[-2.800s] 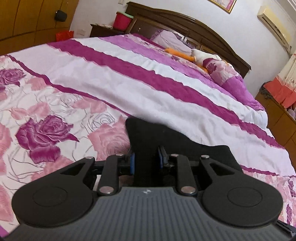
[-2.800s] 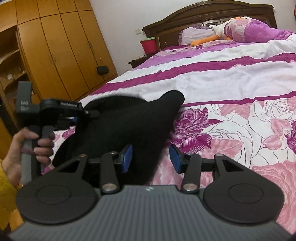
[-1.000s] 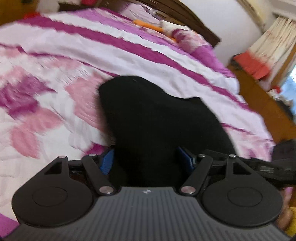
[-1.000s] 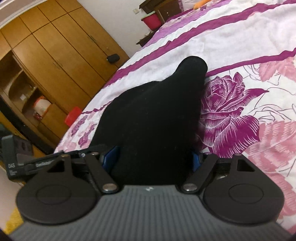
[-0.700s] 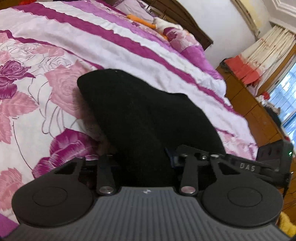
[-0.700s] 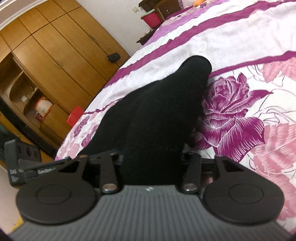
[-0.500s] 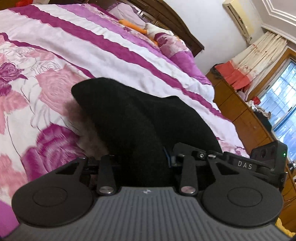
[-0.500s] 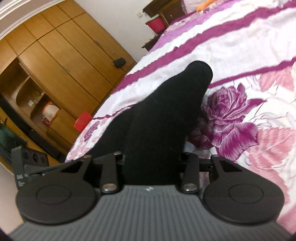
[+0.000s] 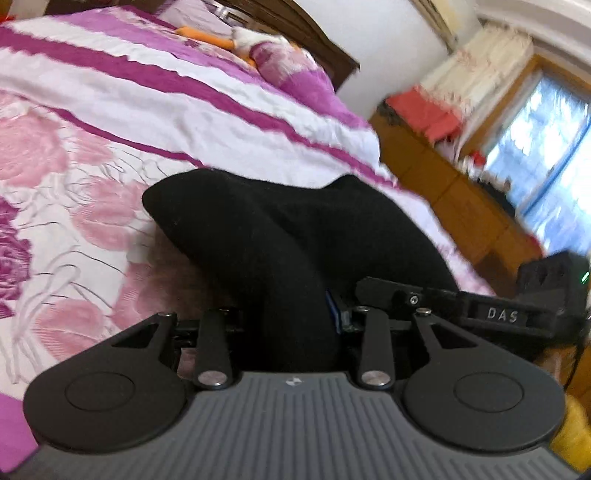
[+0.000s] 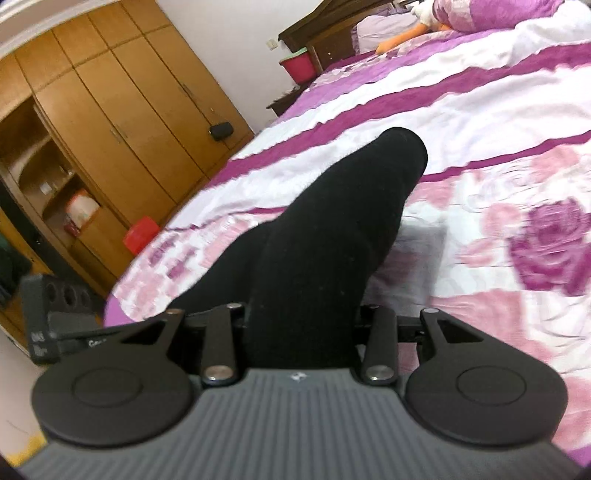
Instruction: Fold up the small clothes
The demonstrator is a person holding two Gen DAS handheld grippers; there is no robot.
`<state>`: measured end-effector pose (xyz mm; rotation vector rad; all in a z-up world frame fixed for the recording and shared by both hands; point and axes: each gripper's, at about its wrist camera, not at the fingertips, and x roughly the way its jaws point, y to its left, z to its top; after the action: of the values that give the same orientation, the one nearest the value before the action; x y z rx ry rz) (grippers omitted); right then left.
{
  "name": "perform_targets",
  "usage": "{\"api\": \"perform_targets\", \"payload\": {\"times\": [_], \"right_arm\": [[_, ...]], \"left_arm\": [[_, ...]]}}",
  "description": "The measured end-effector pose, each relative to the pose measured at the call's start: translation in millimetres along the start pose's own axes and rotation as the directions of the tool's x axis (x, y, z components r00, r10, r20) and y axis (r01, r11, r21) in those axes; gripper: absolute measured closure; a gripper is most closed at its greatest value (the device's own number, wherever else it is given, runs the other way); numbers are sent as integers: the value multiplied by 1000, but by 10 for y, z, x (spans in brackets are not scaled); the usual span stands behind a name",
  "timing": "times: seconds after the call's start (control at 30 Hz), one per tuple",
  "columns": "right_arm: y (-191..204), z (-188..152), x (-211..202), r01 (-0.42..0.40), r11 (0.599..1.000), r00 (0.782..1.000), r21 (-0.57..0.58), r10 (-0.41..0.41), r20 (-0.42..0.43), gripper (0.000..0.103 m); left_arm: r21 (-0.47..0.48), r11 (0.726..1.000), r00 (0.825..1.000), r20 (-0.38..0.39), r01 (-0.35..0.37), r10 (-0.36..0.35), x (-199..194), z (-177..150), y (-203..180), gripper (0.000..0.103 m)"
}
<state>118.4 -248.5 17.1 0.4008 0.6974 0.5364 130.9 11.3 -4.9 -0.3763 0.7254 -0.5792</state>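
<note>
Black sock (image 9: pixel 280 251) pinched at its near end by both grippers, raised off the floral bedspread (image 9: pixel 74 155).
Left gripper (image 9: pixel 295 328) and right gripper (image 10: pixel 303 325) each clenched on the fabric; toe end points toward the headboard (image 10: pixel 332 29). Wardrobe (image 10: pixel 122 110) at the left of the right view.
</note>
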Motion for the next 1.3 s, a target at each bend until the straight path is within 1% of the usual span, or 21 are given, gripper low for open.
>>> {"api": "perform_targets", "payload": {"times": [0.07, 0.13, 0.17, 0.23, 0.3, 0.43, 0.57, 0.6, 0.67, 0.7, 0.77, 0.87, 0.93, 1.0, 1.07, 1.17, 1.23, 1.27, 1.3], "right_arm": [[-75, -68, 37, 54, 997, 998, -56, -56, -33, 60], [-144, -183, 135, 98, 990, 992, -97, -105, -70, 55], [-194, -247, 159, 101, 991, 992, -90, -107, -66, 54], [-308, -322, 139, 74, 997, 997, -24, -74, -37, 52], [-344, -346, 101, 61, 998, 998, 13, -61, -17, 50], [-281, -354, -42, 92, 996, 996, 4, -92, 14, 48], [-201, -417, -351, 144, 990, 986, 5, -144, 83, 48], [-189, -434, -420, 156, 988, 983, -7, -154, 103, 48], [-130, -485, -515, 183, 982, 977, -52, -176, 123, 49], [-102, -510, -514, 208, 975, 973, -79, -198, 117, 49], [-77, -551, -413, 239, 964, 969, -119, -230, 90, 49], [-78, -616, -230, 257, 958, 966, -123, -252, 57, 49], [-72, -652, -178, 265, 958, 964, -112, -259, 68, 49], [-46, -649, -189, 276, 957, 960, -92, -269, 81, 48], [6, -654, -260, 287, 954, 955, -84, -279, 100, 48], [125, -664, -427, 321, 942, 942, -94, -307, 138, 48], [209, -683, -562, 330, 939, 935, -100, -311, 170, 48], [251, -696, -630, 331, 938, 933, -99, -310, 183, 47], [297, -709, -702, 330, 939, 932, -99, -307, 194, 42]], "left_arm": [[71, 994, 996, -49, -77, 81, 160, -101, -116, 62], [126, 985, 990, -60, -120, 128, 241, -193, -187, 59], [141, 981, 988, -53, -136, 145, 246, -221, -206, 56], [149, 974, 983, -37, -172, 179, 227, -239, -248, 44], [166, 960, 973, -16, -223, 229, 200, -216, -278, 39], [245, 928, 958, 12, -279, 285, 89, -185, -385, 39], [258, 907, 942, 54, -334, 331, -171, -235, -464, 39], [264, 898, 935, 66, -353, 348, -207, -256, -471, 39], [280, 867, 910, 80, -413, 407, -233, -304, -461, 39], [285, 853, 897, 79, -438, 434, -204, -319, -439, 39], [274, 842, 883, 70, -464, 464, -107, -340, -378, 37], [237, 848, 878, 57, -475, 476, -18, -356, -269, 37], [203, 857, 879, 53, -474, 474, -35, -332, -247, 37], [189, 860, 880, 60, -474, 472, -101, -319, -276, 37], [177, 865, 883, 65, -469, 466, -208, -326, -343, 37], [150, 877, 890, 63, -456, 452, -367, -350, -448, 37], [131, 883, 893, 56, -450, 447, -457, -386, -516, 37], [121, 886, 894, 51, -448, 445, -498, -417, -557, 36], [113, 888, 895, 47, -445, 443, -528, -442, -588, 34]]}}
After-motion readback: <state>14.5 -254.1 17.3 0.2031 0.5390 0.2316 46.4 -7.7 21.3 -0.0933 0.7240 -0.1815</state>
